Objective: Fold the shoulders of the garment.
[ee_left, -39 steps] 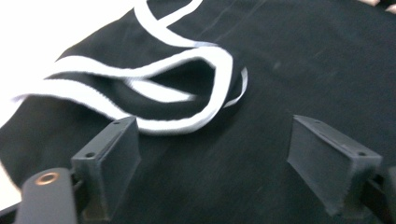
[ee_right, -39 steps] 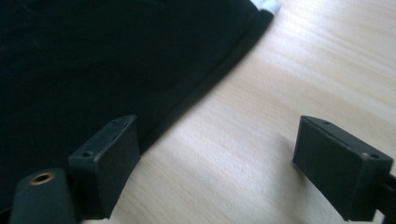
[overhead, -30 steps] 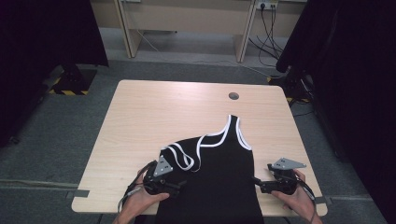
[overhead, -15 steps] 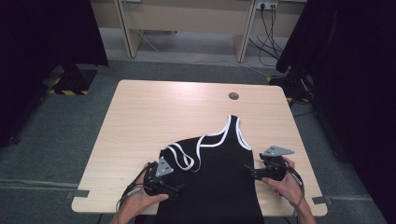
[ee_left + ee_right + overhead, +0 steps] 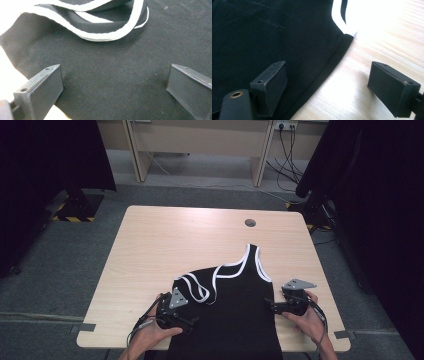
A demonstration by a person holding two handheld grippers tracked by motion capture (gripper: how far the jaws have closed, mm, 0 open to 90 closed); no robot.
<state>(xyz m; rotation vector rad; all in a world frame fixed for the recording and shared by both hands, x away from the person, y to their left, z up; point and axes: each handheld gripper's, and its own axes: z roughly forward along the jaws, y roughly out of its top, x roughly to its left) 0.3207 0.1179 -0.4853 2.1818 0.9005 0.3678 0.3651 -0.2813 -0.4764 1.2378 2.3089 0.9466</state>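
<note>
**Two open grippers at the sides of a black tank top**

A black tank top with white trim lies on the near half of the light wooden table, toward 6 o'clock, its lower part running off the near edge. One strap points up toward 12 o'clock; the other strap is folded over in loops at the top's 10 o'clock corner.

The left gripper is held in the person's left hand at the top's 9 o'clock side. In the left gripper view, its jaws stand wide apart and released, with black cloth spread under and between them and the looped white-edged strap just beyond.

The right gripper is held in the right hand at the top's 3 o'clock edge. In the right gripper view, its jaws are also released: one sits over the black cloth, the other over bare table, with the hemmed side edge running between them.

A round hole sits in the table near 1 o'clock.
</note>
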